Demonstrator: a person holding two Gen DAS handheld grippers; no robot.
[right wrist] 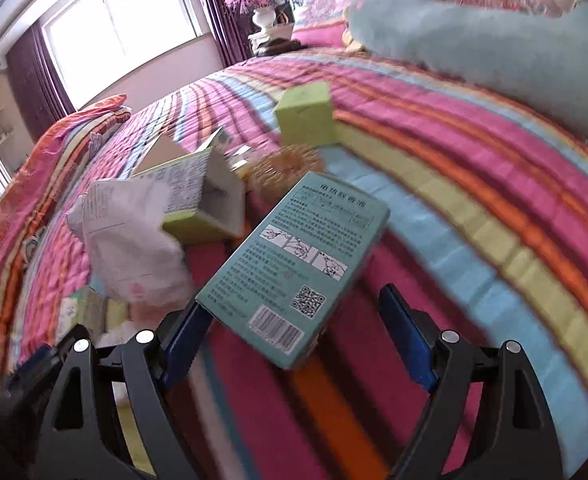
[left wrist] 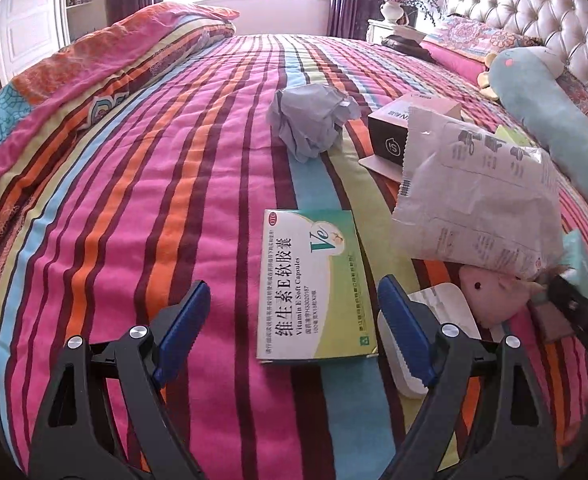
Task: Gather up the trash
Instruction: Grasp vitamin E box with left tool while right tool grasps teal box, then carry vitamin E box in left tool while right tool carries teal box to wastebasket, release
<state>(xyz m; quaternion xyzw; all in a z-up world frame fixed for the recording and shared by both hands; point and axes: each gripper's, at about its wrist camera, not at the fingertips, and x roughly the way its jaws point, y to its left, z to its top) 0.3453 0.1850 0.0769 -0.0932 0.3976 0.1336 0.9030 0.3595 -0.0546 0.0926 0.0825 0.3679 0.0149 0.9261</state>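
Trash lies scattered on a striped bedspread (left wrist: 133, 208). My left gripper (left wrist: 294, 284) is open low over a green-and-white vitamin E box (left wrist: 314, 280), which lies flat between its blue fingers (left wrist: 189, 320) without touching the pads. Beyond it sit a crumpled grey paper ball (left wrist: 312, 120), a black box (left wrist: 406, 132) and a white plastic wrapper (left wrist: 478, 200). My right gripper (right wrist: 296, 300) is open around the near end of a tilted teal box (right wrist: 294, 264). That box's corner sits at the left fingertip, while the right pad stands clear of it.
A pink plush toy (left wrist: 490, 292) and a small white item (left wrist: 406, 356) lie right of the left gripper. A green carton (right wrist: 306, 120), an open carton (right wrist: 209, 204) and a brown fuzzy thing (right wrist: 285, 168) lie ahead. A long blue plush pillow (right wrist: 474, 40) lies by the headboard.
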